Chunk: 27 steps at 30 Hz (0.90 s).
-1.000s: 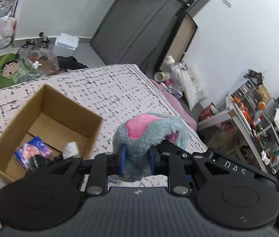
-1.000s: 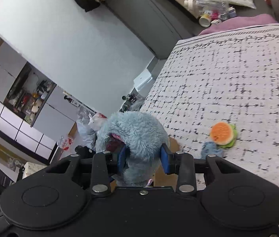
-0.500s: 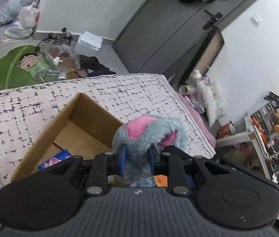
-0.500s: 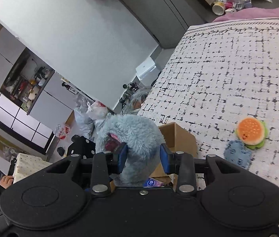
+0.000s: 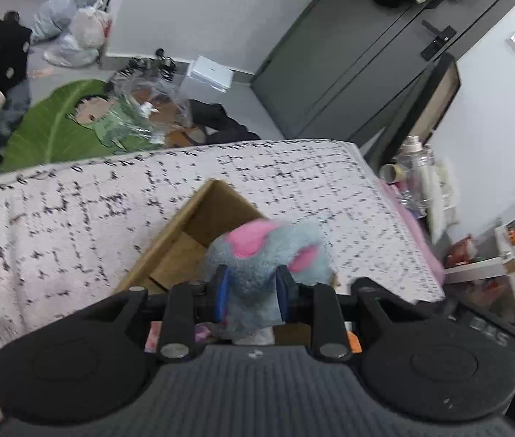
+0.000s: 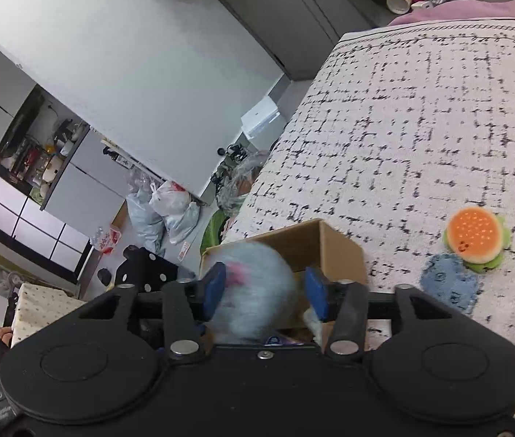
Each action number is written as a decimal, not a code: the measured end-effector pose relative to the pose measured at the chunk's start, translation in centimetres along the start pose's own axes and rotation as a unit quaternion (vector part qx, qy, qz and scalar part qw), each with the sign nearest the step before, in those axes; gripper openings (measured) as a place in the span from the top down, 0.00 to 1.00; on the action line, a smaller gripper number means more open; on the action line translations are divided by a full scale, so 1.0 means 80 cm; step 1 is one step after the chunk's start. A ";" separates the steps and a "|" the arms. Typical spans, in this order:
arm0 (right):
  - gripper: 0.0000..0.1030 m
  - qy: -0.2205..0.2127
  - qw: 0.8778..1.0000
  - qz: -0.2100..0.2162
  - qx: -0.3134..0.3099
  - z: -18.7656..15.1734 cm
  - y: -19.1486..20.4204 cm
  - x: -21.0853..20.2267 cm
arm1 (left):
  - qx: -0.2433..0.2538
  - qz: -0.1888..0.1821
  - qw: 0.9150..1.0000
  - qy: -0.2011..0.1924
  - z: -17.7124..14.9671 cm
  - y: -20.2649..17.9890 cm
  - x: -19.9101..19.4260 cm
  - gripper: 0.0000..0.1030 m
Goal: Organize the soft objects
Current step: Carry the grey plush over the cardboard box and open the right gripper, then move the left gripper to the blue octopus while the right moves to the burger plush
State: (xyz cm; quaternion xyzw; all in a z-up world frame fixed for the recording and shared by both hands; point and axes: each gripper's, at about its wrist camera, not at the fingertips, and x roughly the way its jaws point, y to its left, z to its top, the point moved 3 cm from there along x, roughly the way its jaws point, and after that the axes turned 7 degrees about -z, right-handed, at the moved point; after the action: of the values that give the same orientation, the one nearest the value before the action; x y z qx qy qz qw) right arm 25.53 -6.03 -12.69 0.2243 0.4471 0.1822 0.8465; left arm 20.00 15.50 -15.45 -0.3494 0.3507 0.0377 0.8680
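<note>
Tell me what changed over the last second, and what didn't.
Both grippers carried the blue plush toy over the cardboard box. The right gripper is opening, its right pad off the fur; the left gripper is opening too. The burger plush stayed put.

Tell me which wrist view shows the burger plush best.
The right wrist view: the burger plush lies in full sight on the bedspread, beside a blue cloth. The left wrist view shows none of it.

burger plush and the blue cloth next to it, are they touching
Touching: in the right wrist view the burger plush has its lower edge overlapping the blue cloth, no blanket showing between.
</note>
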 end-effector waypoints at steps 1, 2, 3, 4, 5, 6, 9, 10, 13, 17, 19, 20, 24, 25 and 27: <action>0.43 -0.002 1.000 -0.002 0.003 0.001 -0.004 -0.004 | 0.001 0.004 1.000 0.003 0.000 -0.001 0.001 0.74; 0.38 -0.003 1.000 -0.002 0.007 0.001 -0.007 -0.007 | 0.002 0.004 1.000 0.008 -0.001 -0.003 0.002 0.68; 0.35 -0.004 1.000 -0.002 0.012 0.003 -0.012 -0.011 | 0.002 0.005 1.000 0.012 -0.002 -0.005 0.002 0.60; 0.30 -0.008 1.000 -0.003 0.017 0.004 -0.016 -0.017 | 0.003 0.008 1.000 0.013 -0.003 -0.007 0.002 0.55; 0.25 -0.013 1.000 -0.006 0.020 0.006 -0.020 -0.022 | 0.005 0.015 1.000 0.012 -0.004 -0.010 0.001 0.48; 0.22 -0.018 1.000 -0.011 0.022 0.007 -0.024 -0.028 | 0.008 0.020 1.000 0.010 -0.005 -0.013 -0.001 0.45; 0.20 -0.031 0.999 -0.020 0.025 0.013 -0.039 -0.043 | 0.015 0.024 1.000 0.004 -0.009 -0.024 -0.008 0.35; 0.20 -0.032 0.999 -0.023 0.027 0.014 -0.044 -0.047 | 0.017 0.026 0.999 0.004 -0.011 -0.028 -0.009 0.33; 0.17 -0.035 0.998 -0.038 0.029 0.016 -0.061 -0.062 | 0.028 0.033 0.999 0.005 -0.017 -0.042 -0.013 0.30; 0.13 -0.041 0.997 -0.058 0.027 0.018 -0.079 -0.080 | 0.047 0.033 0.998 0.006 -0.026 -0.064 -0.019 0.29; 0.11 -0.044 0.997 -0.058 0.034 0.020 -0.089 -0.091 | 0.057 0.035 0.998 0.007 -0.031 -0.075 -0.021 0.29; 0.10 -0.047 0.997 -0.058 0.036 0.021 -0.093 -0.096 | 0.063 0.036 0.997 0.008 -0.034 -0.081 -0.022 0.28; 0.06 -0.053 0.996 -0.060 0.033 0.026 -0.106 -0.114 | 0.078 0.039 0.996 0.012 -0.044 -0.102 -0.024 0.20; 0.06 -0.052 0.996 -0.061 0.032 0.027 -0.109 -0.118 | 0.079 0.039 0.996 0.012 -0.046 -0.106 -0.025 0.19; 0.06 -0.053 0.996 -0.060 0.029 0.028 -0.114 -0.125 | 0.087 0.042 0.995 0.020 -0.050 -0.117 -0.024 0.18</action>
State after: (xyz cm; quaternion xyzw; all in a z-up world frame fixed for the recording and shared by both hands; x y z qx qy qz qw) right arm 23.04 -19.22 -9.80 0.2309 0.4196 0.1054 0.8715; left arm 19.11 6.31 -10.83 -0.2581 0.3842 0.0362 0.8857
